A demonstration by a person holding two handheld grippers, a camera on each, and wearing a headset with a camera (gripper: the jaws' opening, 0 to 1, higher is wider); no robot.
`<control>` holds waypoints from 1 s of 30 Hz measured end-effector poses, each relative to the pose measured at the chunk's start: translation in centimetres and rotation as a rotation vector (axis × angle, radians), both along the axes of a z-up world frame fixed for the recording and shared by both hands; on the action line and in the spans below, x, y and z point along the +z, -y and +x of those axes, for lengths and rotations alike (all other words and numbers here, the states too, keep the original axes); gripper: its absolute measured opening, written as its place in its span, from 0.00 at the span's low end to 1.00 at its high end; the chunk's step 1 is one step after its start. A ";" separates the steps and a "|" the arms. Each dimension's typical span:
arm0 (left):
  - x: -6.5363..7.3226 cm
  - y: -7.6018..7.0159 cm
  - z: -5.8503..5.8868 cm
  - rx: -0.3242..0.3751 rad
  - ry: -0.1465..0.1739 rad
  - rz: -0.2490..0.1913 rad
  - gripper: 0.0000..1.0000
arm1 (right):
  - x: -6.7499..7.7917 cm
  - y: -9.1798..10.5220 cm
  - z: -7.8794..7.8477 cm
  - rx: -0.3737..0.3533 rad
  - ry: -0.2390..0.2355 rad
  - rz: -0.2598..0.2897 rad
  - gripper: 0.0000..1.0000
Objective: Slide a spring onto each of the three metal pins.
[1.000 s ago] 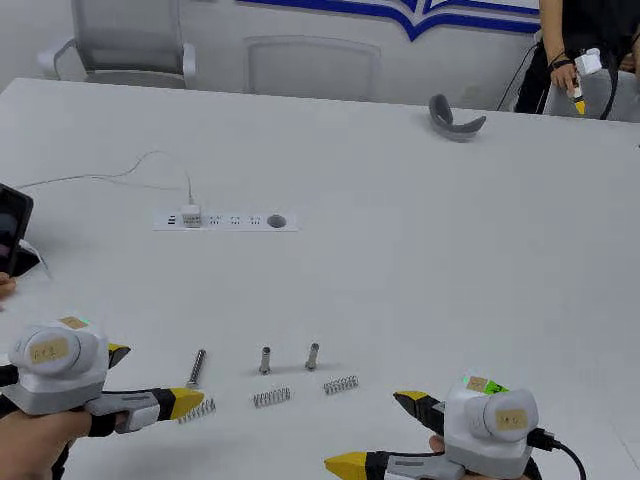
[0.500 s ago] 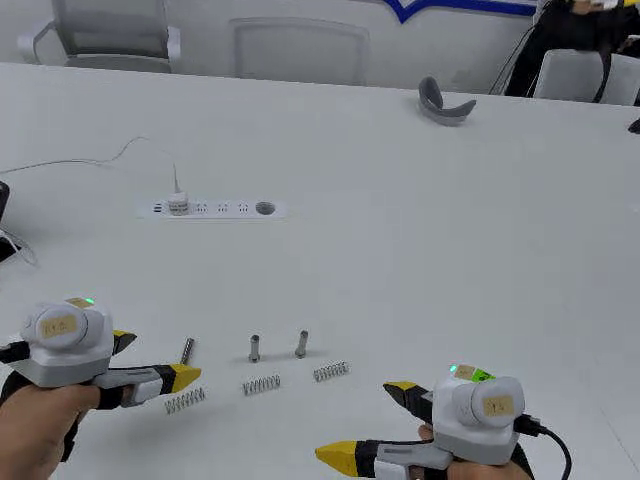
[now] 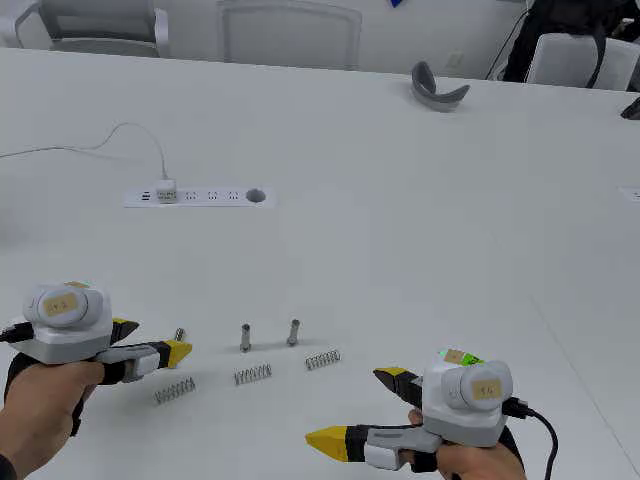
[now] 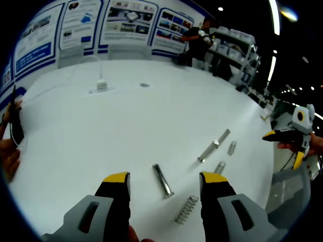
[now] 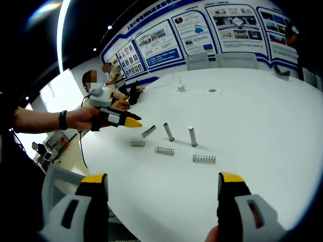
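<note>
Left claw (image 3: 152, 338) and right claw (image 3: 358, 408) hover open, flanking the springs (image 3: 252, 374).

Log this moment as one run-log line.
left gripper: open, empty | right gripper: open, empty | springs: three loose on table | pins: three, all bare | progress: none threaded

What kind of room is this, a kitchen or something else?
Most likely an office meeting room, not a kitchen: a large white table, office chairs along its far side, a power strip on the table, and blue information posters on the wall.
</note>
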State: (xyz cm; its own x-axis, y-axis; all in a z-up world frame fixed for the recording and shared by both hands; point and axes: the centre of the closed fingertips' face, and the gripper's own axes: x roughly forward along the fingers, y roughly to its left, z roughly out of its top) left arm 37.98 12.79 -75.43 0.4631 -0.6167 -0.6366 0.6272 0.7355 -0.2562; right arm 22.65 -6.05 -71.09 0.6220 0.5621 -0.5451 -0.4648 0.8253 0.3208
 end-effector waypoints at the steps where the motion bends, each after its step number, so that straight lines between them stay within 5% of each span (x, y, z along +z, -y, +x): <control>1: -0.2 0.1 0.1 0.002 -0.003 0.002 0.55 | 0.0 0.0 0.0 0.000 -0.001 0.001 0.91; 15: -2.7 0.6 0.8 0.041 -0.056 0.027 0.37 | -0.5 0.3 -0.2 -0.006 -0.017 0.003 0.91; 26: -3.3 1.6 0.9 0.024 -0.049 0.038 0.28 | -0.7 0.4 -0.3 -0.006 -0.024 0.004 0.91; 30: -3.8 1.8 0.8 -0.002 -0.039 0.073 0.25 | -0.7 0.4 -0.3 -0.006 -0.025 0.006 0.91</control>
State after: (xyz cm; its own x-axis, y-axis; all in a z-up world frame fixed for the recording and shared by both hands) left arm 38.82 11.00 -79.19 0.4360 -0.5689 -0.6973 0.6192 0.7519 -0.2263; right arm 22.35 -6.45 -71.82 0.6114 0.5619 -0.5571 -0.4520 0.8259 0.3369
